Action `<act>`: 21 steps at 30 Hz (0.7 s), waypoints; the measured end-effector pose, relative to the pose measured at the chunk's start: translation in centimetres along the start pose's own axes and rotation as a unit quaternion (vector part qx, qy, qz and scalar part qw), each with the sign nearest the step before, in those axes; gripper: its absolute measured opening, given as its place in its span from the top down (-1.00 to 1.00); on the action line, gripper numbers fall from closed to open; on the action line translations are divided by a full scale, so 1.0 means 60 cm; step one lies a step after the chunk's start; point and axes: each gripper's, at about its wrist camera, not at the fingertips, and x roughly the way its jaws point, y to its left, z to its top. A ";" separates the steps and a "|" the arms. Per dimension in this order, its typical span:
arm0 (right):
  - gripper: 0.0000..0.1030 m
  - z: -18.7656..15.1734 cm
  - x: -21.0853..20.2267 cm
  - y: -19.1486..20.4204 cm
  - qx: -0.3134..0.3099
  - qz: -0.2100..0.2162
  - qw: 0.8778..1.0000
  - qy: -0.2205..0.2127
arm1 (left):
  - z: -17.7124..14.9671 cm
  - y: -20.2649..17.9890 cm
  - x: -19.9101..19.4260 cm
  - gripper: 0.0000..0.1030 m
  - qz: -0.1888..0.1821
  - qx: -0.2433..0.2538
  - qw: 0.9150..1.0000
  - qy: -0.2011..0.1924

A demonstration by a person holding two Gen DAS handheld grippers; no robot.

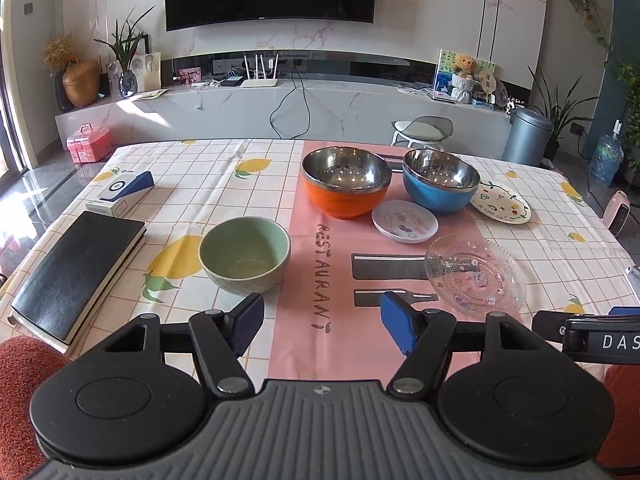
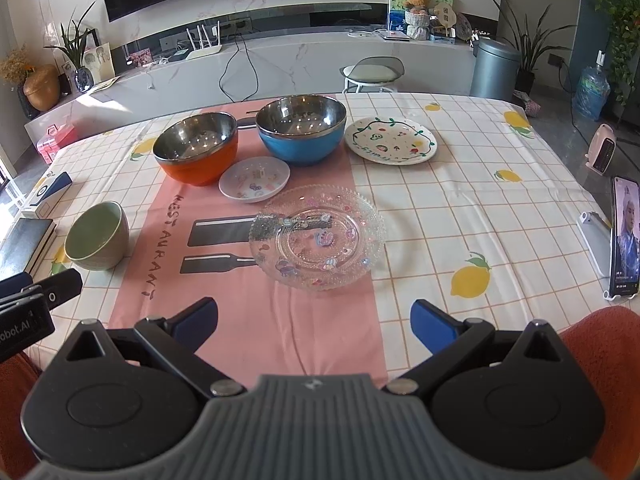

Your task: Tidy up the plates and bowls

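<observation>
On the table stand an orange steel bowl (image 1: 346,184) (image 2: 196,150), a blue steel bowl (image 1: 440,184) (image 2: 301,130) and a green ceramic bowl (image 1: 245,254) (image 2: 97,236). A small white saucer (image 1: 405,221) (image 2: 254,179), a clear glass plate (image 1: 475,273) (image 2: 318,236) and a white painted plate (image 1: 500,202) (image 2: 390,140) lie near them. My left gripper (image 1: 322,328) is open and empty, at the near edge just in front of the green bowl. My right gripper (image 2: 314,324) is open and empty, in front of the glass plate.
A black notebook (image 1: 78,274) and a white-blue box (image 1: 120,194) lie at the table's left. A phone on a stand (image 2: 624,236) is at the right edge. A pink placemat (image 1: 340,264) runs down the middle. A stool (image 2: 372,74) stands beyond the far edge.
</observation>
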 end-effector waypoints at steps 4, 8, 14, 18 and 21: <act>-0.95 0.000 0.000 0.000 0.001 0.000 1.000 0.000 | 0.000 0.001 -0.001 -0.54 0.001 0.000 1.000 -0.002; -0.95 -0.003 0.000 0.000 -0.001 0.000 1.000 0.000 | 0.001 0.002 -0.002 -0.54 -0.002 -0.004 1.000 -0.002; -0.95 -0.004 0.000 0.001 -0.001 0.000 1.000 0.003 | 0.001 0.002 -0.002 -0.54 -0.003 -0.003 1.000 -0.002; -0.95 -0.005 0.000 0.002 -0.001 0.000 1.000 0.004 | 0.001 0.002 -0.002 -0.54 -0.003 -0.003 1.000 -0.002; -0.95 -0.005 0.002 0.003 -0.003 0.004 1.000 0.003 | 0.000 0.004 -0.001 -0.53 -0.006 -0.006 1.000 -0.006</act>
